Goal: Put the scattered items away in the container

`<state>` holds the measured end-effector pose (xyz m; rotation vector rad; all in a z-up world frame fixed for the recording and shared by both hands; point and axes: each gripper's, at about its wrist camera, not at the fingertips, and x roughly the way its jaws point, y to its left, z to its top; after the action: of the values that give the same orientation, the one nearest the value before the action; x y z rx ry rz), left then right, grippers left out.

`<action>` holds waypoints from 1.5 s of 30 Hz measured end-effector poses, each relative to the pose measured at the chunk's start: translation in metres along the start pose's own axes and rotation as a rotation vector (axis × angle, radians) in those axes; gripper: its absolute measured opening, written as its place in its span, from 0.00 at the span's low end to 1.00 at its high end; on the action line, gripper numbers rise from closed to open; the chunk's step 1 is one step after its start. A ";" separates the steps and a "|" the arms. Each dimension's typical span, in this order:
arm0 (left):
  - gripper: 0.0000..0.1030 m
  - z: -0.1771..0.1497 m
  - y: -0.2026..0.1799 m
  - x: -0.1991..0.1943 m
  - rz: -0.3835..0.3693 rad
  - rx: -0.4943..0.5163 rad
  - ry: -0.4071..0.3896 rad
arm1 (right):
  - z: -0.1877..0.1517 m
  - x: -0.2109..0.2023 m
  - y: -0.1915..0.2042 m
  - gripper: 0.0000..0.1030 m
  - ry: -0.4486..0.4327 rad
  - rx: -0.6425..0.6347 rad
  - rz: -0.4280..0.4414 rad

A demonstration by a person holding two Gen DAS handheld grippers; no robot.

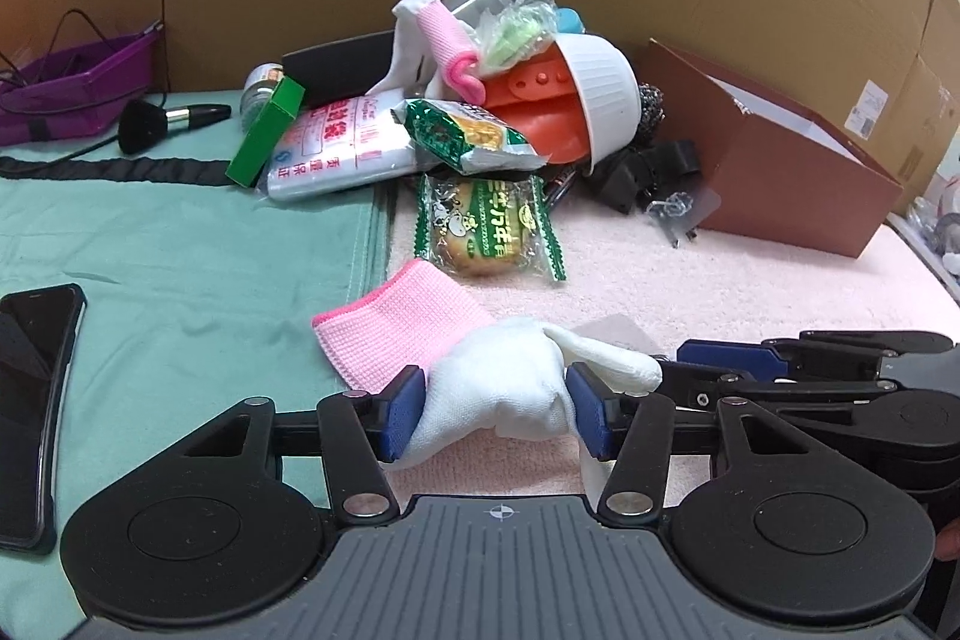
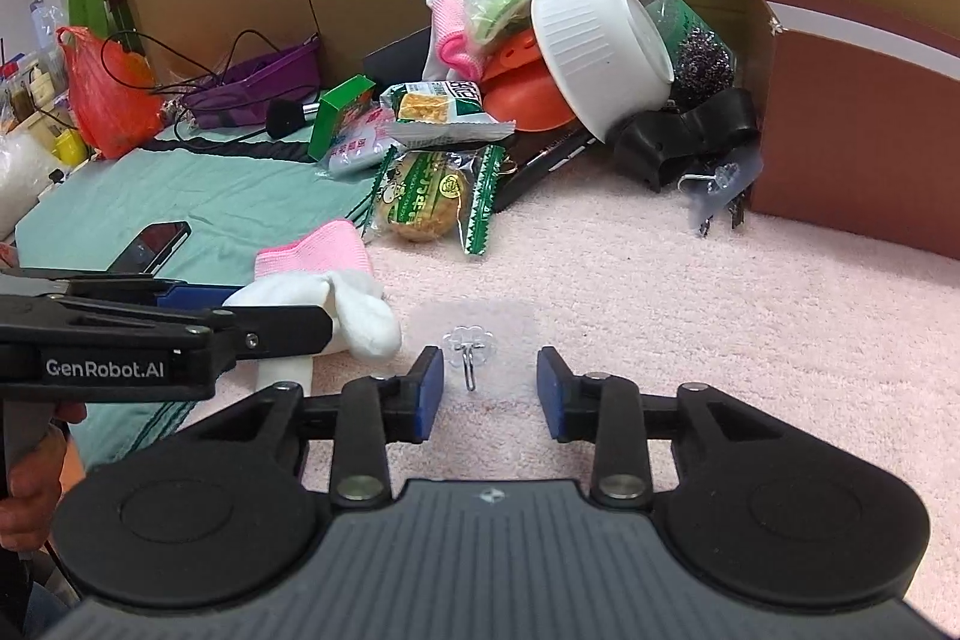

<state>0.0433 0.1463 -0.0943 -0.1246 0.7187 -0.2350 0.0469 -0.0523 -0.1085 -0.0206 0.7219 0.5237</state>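
Pink fluffy cloth (image 2: 660, 292) covers the worktop in front of brown cardboard walls. At the back sits a messy pile with a white bowl (image 2: 600, 46) and snack packs. A brown box (image 2: 858, 142) stands at the right. The left gripper (image 1: 495, 409) has its fingers around a pink and white glove (image 1: 480, 370). The right gripper (image 2: 489, 391) fingers are spread apart, with a clear sticky hook (image 2: 471, 346) lying between them, not squeezed.

- "GenRobot.AI" stands in white letters on the black side of the left gripper (image 2: 273, 322).
- The white resealable-bag pack (image 1: 336, 148) bears red Chinese characters, too distorted to read surely.
- The green-edged snack wrapper (image 1: 489, 226) carries unreadable yellow-green characters.
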 end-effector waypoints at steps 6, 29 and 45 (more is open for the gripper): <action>0.40 0.000 -0.004 0.004 0.009 0.026 0.017 | 0.000 0.001 0.003 0.24 0.004 -0.020 0.005; 0.18 -0.002 -0.005 0.003 0.038 0.021 0.022 | -0.003 0.001 0.025 0.23 -0.029 -0.203 -0.053; 0.12 0.002 -0.017 -0.005 -0.034 0.015 0.016 | 0.000 -0.010 0.020 0.03 -0.040 -0.153 -0.015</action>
<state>0.0380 0.1315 -0.0862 -0.1209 0.7307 -0.2743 0.0319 -0.0395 -0.0988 -0.1581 0.6413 0.5631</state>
